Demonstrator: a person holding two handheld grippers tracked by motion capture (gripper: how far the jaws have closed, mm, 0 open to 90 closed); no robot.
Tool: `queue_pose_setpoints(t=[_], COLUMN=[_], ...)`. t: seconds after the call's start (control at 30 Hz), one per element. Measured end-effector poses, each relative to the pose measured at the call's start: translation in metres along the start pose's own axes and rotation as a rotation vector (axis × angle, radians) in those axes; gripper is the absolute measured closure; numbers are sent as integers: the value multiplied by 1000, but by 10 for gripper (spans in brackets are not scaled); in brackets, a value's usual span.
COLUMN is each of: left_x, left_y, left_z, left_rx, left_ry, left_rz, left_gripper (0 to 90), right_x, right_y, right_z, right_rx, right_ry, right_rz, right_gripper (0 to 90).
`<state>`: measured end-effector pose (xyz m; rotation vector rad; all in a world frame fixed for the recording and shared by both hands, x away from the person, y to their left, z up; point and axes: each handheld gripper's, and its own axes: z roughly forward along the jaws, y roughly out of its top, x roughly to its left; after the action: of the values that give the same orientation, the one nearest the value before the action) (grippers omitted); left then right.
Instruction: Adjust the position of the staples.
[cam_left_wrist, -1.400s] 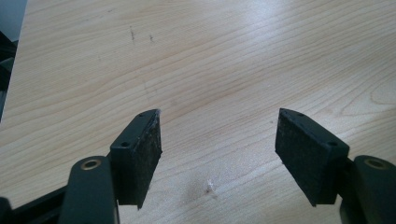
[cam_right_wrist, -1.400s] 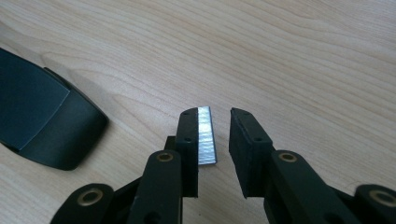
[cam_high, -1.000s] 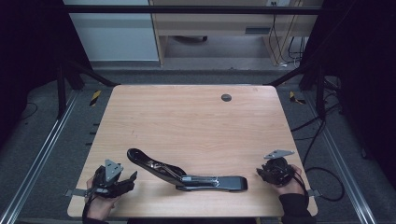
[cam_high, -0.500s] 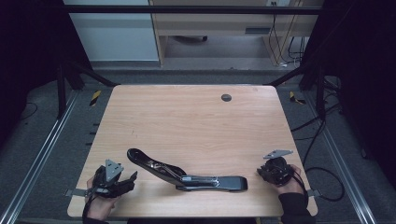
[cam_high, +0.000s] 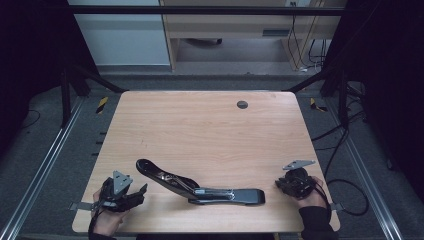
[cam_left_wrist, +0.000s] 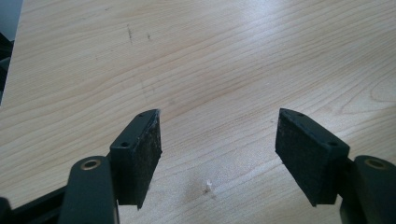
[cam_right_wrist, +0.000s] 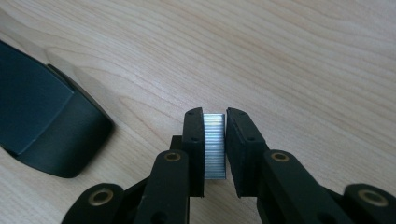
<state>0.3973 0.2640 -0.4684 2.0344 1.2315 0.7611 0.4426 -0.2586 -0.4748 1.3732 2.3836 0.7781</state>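
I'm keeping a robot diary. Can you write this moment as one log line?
stapler: open on table | right gripper: just closing, shut on staples | left gripper: open, nothing held

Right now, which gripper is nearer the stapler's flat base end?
Right. The right gripper, shut on a strip of staples, sits just beside the stapler base's end; the left gripper waits open off the raised arm's side.

The jaws of the right gripper have just been closing and are now pressed on a strip of staples, which is clamped between them just beside the end of the stapler.
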Motion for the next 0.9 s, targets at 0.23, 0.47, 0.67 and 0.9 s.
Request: queue_pose_setpoints(t=[0.23, 0.47, 0.67, 0.9], left_x=[0, 0, 0, 2], left_y=[0, 0, 0, -1], left_z=[0, 0, 0, 1], left_rx=[2, 2, 5, 5], left_ry=[-1, -1, -3, -10], left_rz=[-2, -3, -2, -4], left_gripper=[307, 308, 308, 307], right_x=[-2, -1, -1, 3], right_y=[0, 4, 8, 13], right_z=[-8, -16, -24, -31], right_rx=[-45, -68, -98, -118], right_ry=[25, 57, 82, 134], right_rz=[-74, -102, -142, -180], right_gripper=[782, 781, 781, 780])
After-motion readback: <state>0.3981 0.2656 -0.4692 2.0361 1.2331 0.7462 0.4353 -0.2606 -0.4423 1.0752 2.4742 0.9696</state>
